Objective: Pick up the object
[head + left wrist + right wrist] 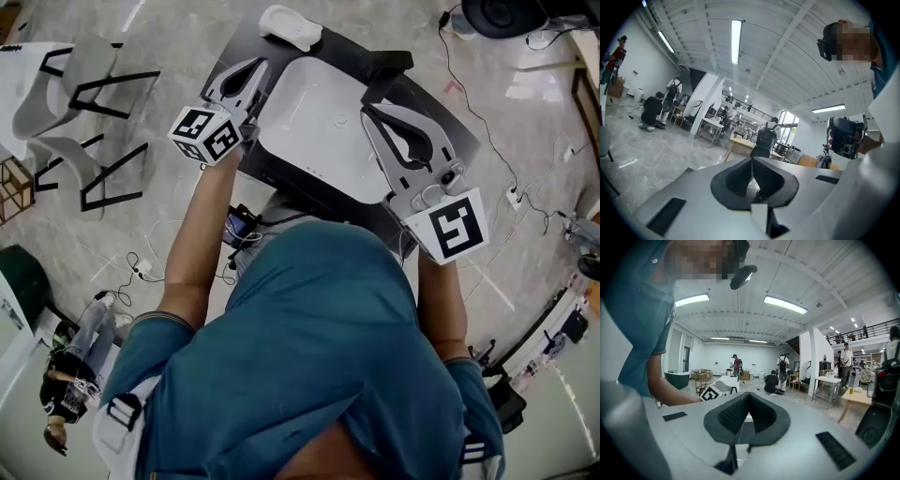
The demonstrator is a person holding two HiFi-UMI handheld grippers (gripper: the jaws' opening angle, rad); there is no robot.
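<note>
1. Left gripper (pixel 251 67): the claw is pressed together. In the left gripper view (pixel 751 160) the two ribbed pads meet along one line with nothing between them. In the head view it sits over the left edge of the desk (pixel 234 42), just beside the left side of the large white rectangular item (pixel 323 127).

2. Right gripper (pixel 373 114): the claw is likewise pressed together and pinches nothing. The right gripper view (pixel 749 394) shows its pads meeting, with open room beyond them. In the head view it lies over the right part of the large white rectangular item, toward the desk's right edge.

3. Task item: a white rounded object (pixel 291 26) lies at the far corner of the desk (the pictures do not settle what kind of thing it is). It rests on the desk surface, apart from both grippers. The left gripper is the nearer of the two.

4. The large white rectangular item fills the middle of the desk.
</note>
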